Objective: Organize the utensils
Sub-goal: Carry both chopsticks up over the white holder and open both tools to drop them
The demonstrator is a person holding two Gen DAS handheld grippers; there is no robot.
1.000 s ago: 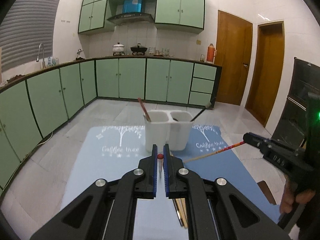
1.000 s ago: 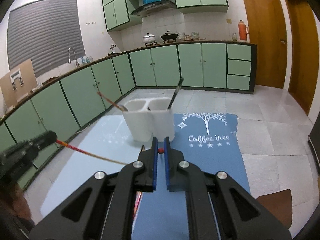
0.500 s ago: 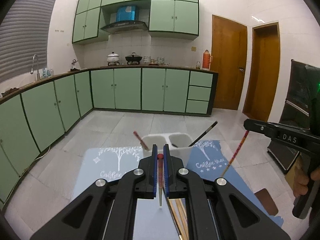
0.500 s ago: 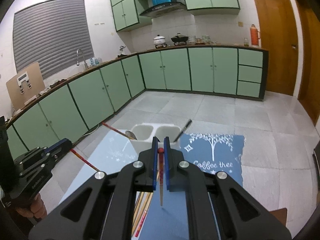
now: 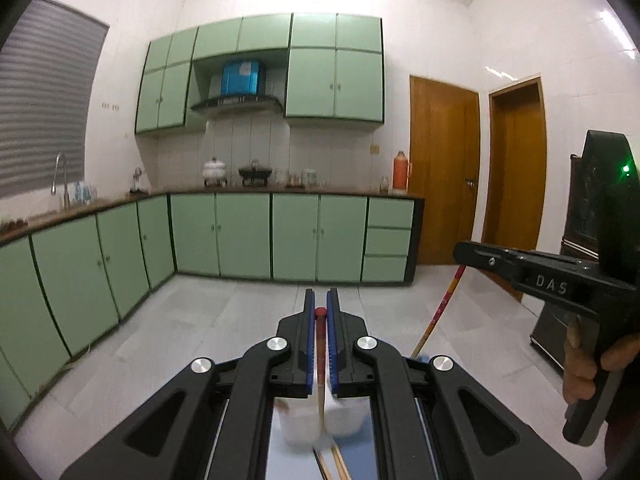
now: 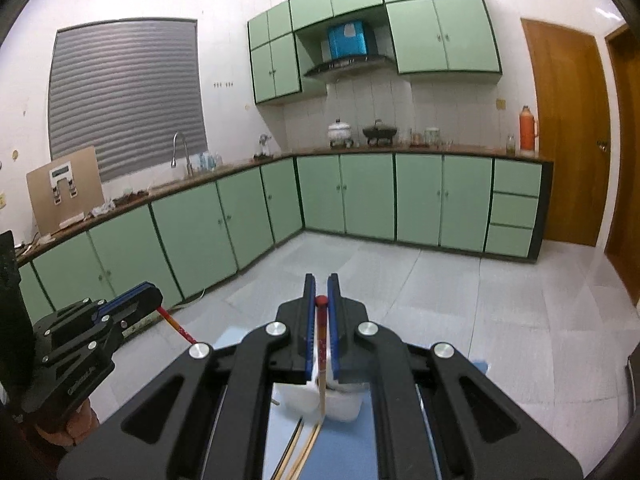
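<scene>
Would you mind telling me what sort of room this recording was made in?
Almost certainly a home kitchen: green cabinets run along two walls under a worktop, a tap stands by the window, and pots sit below a range hood.

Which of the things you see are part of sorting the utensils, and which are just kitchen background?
Job:
- chopstick in left gripper
- chopstick in right gripper
- white holder
- loose chopsticks

Background:
- orange thermos
- pots
- faucet
</scene>
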